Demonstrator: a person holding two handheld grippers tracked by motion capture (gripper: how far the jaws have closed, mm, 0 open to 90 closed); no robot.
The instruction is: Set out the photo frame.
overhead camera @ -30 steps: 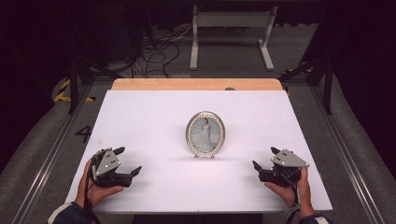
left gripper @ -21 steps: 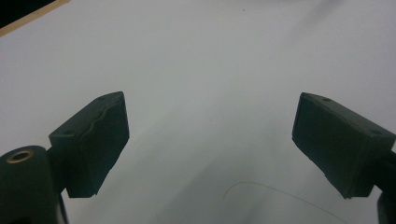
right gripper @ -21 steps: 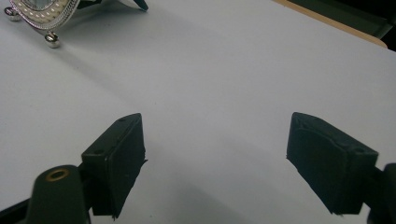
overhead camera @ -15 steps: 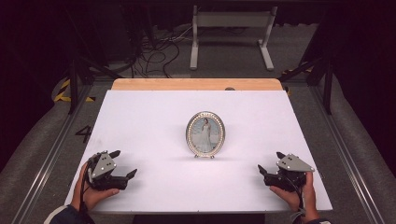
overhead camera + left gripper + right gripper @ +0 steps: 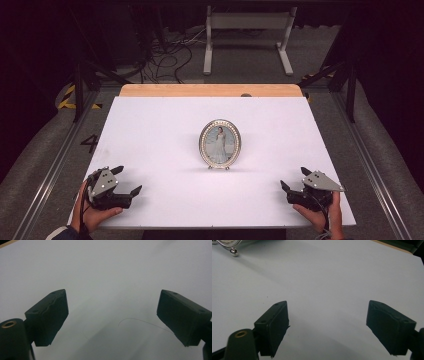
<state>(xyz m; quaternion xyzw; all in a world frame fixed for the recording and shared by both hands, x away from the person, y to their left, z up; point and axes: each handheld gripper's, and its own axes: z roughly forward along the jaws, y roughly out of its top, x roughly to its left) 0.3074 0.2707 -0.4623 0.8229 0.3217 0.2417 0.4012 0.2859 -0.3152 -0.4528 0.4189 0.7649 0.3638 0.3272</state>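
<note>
The surface looks smooth, matt white, with a bare wood strip behind. The oval picture frame has a shiny, beaded metal rim.

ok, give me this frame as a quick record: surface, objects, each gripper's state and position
surface: white rectangular table top with a bare wooden strip along its far edge
object: small oval silver-rimmed picture frame, upright at the table's centre, photo of a figure in white
frame feet: small ball foot in the right gripper view
left gripper: open, empty, near-left corner, held in a hand, apart from the frame
right gripper: open, empty, near-right corner, held in a hand, apart from the frame
contact: nothing between either pair of jaws
</note>
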